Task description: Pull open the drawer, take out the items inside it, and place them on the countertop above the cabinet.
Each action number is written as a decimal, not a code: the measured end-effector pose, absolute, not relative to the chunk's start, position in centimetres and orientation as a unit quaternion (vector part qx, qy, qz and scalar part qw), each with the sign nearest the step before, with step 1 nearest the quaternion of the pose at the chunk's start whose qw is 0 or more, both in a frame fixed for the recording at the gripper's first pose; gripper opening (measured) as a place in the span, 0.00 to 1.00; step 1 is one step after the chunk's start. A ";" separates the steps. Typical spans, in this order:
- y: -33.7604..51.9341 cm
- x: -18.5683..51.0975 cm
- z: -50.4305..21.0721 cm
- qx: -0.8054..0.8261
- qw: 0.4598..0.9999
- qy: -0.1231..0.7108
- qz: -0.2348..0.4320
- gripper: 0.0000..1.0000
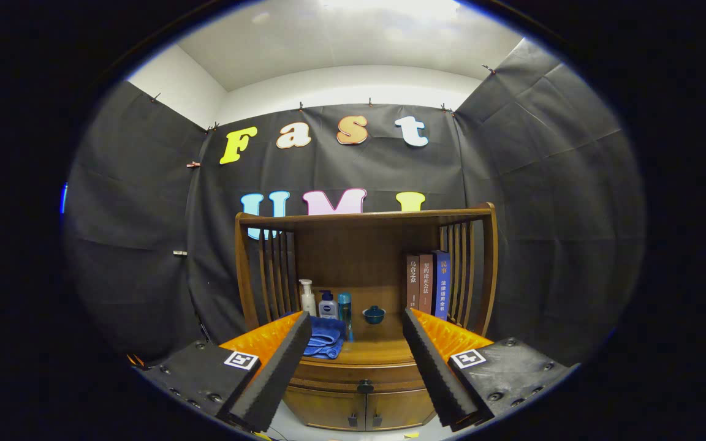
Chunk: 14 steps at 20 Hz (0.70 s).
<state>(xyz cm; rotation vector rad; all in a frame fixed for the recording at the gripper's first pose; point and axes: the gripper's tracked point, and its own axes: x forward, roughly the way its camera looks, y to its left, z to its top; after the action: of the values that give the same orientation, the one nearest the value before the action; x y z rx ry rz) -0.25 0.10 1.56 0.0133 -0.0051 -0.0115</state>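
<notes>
A wooden cabinet (362,392) stands ahead of me against the booth wall. Its drawer (353,372) sits shut under the countertop (368,350), with a small dark knob (364,386) at its middle. My gripper (358,361) is open, and its two black ribbed fingers (279,373) spread wide to either side of the drawer front, some way short of it. Nothing lies between them. What the drawer holds is hidden.
On the countertop lie a folded blue cloth (323,340), a white pump bottle (307,298), two more small bottles (328,305), a small teal bowl (374,315) and three upright books (428,285). A slatted wooden shelf frame (365,215) encloses them. Two lower doors (362,409) sit beneath the drawer.
</notes>
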 end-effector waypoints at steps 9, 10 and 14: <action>0.3 -0.7 2.8 0.006 1.000 -0.011 -0.006 0.98; 0.2 -0.7 2.6 0.004 1.000 -0.010 -0.007 0.98; 0.0 -0.6 2.3 -0.004 1.000 -0.009 -0.013 0.98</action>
<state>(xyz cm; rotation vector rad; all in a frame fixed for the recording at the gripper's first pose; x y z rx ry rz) -0.61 -0.04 2.32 -0.0078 -0.0171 -0.0258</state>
